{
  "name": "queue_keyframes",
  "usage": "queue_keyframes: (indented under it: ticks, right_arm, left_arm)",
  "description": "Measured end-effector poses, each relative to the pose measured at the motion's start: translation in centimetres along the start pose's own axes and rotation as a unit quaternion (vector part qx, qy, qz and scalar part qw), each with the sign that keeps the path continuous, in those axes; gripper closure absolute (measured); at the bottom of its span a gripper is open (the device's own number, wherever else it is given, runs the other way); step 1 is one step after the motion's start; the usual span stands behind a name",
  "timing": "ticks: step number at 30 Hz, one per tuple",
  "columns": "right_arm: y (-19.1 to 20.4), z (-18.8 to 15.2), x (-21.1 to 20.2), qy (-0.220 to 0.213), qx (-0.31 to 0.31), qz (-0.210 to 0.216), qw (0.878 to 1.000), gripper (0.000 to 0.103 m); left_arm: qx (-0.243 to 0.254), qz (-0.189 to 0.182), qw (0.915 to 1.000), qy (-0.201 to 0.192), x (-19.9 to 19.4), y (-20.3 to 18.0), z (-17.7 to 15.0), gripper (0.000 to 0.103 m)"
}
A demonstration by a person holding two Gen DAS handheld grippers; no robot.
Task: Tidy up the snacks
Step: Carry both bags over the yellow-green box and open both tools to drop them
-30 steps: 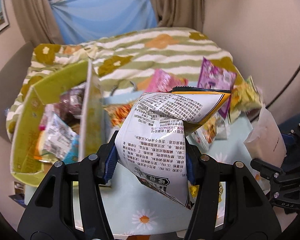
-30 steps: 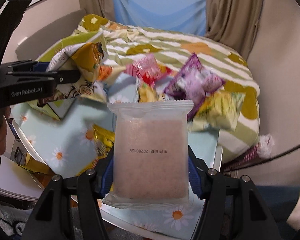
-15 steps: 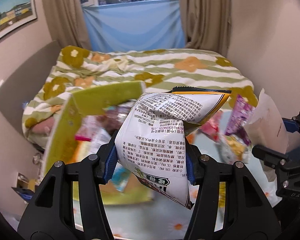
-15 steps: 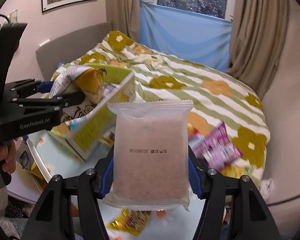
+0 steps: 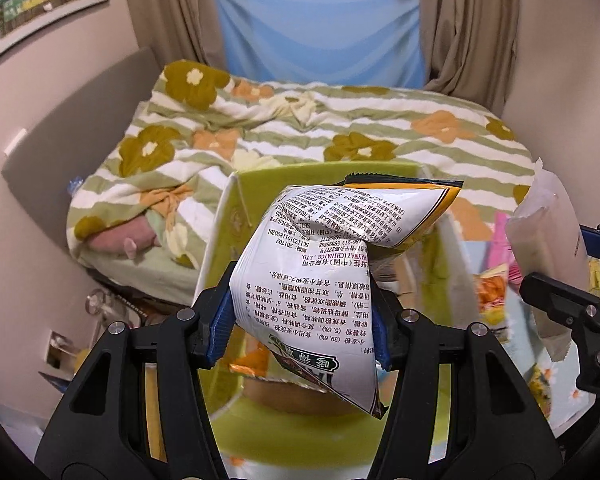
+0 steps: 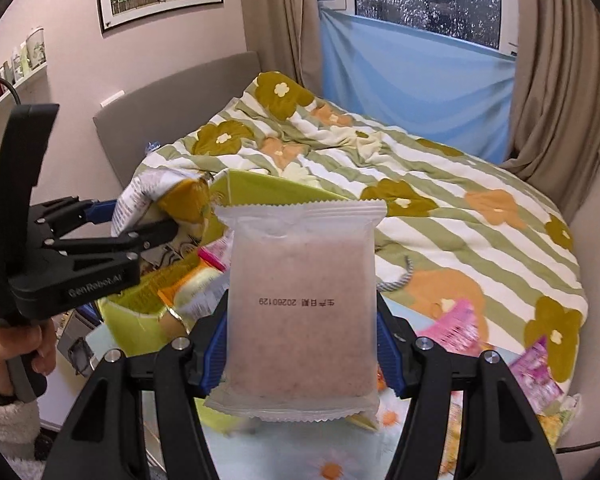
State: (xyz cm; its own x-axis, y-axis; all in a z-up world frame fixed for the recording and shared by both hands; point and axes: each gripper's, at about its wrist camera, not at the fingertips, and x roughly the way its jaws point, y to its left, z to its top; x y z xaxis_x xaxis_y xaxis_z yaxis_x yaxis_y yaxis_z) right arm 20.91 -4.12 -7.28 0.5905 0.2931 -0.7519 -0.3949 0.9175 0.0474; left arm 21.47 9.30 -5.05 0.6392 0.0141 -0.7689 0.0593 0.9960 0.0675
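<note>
My left gripper (image 5: 302, 320) is shut on a crumpled white and yellow snack bag (image 5: 312, 280) covered in printed text. It hangs over the open green box (image 5: 324, 172), where a few packets show inside. My right gripper (image 6: 302, 360) is shut on a flat translucent packet (image 6: 302, 300) with pinkish contents, held upright. In the right wrist view the left gripper (image 6: 140, 224) with its bag (image 6: 160, 196) sits to the left, above the green box (image 6: 260, 188). In the left wrist view the right gripper (image 5: 560, 308) and its packet (image 5: 548, 240) are at the right edge.
A bed with a green striped floral quilt (image 5: 300, 120) lies behind the box. Loose snacks, among them a pink packet (image 6: 456, 324) and a purple one (image 6: 536, 372), lie on the daisy tablecloth (image 6: 340, 460) to the right. A hand (image 6: 16, 344) holds the left gripper's handle.
Both grippers have swept left and slightly up with their packets still held. The loose snack pile slid out to the right, and the green box now lies under the left gripper.
</note>
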Motion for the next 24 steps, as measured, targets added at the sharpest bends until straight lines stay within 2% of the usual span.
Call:
queue_keyframes:
  ticks: [7, 8, 9, 10, 11, 14, 18, 24]
  right_arm:
    - [1.7, 0.9, 4.4, 0.032, 0.030, -0.010, 0.999, 0.045]
    - [1.7, 1.0, 5.0, 0.037, 0.035, -0.013, 0.999, 0.045]
    - [1.8, 1.1, 5.6, 0.041, 0.040, -0.016, 0.998, 0.045]
    - [1.8, 1.1, 5.8, 0.044, 0.044, -0.018, 0.998, 0.045]
    - [1.7, 1.1, 6.2, 0.047, 0.048, -0.020, 0.998, 0.045]
    - [1.6, 1.0, 7.1, 0.056, 0.058, -0.025, 0.996, 0.045]
    - [1.3, 0.8, 7.8, 0.066, 0.065, -0.029, 0.995, 0.045]
    - [1.0, 1.3, 7.9, 0.071, 0.071, -0.022, 0.995, 0.045]
  left_arm:
    - [0.010, -0.027, 0.9986, 0.043, 5.8, 2.4, 0.4, 0.051]
    - [0.011, -0.024, 0.9986, 0.047, 6.4, 2.5, 0.4, 0.043]
    - [0.013, -0.026, 0.9983, 0.051, 6.9, 2.6, 0.2, 0.017]
    - [0.017, -0.023, 0.9982, 0.054, 7.3, 2.7, 0.1, 0.002]
    - [0.020, -0.018, 0.9986, 0.047, 7.2, 2.7, -0.2, 0.000]
    - [0.034, -0.034, 0.9975, 0.052, 7.2, 2.5, -0.9, 0.000]
    - [0.051, -0.025, 0.9967, 0.059, 6.6, 2.0, -2.0, 0.000]
    - [0.035, -0.022, 0.9972, 0.063, 5.3, 2.6, -3.2, 0.000]
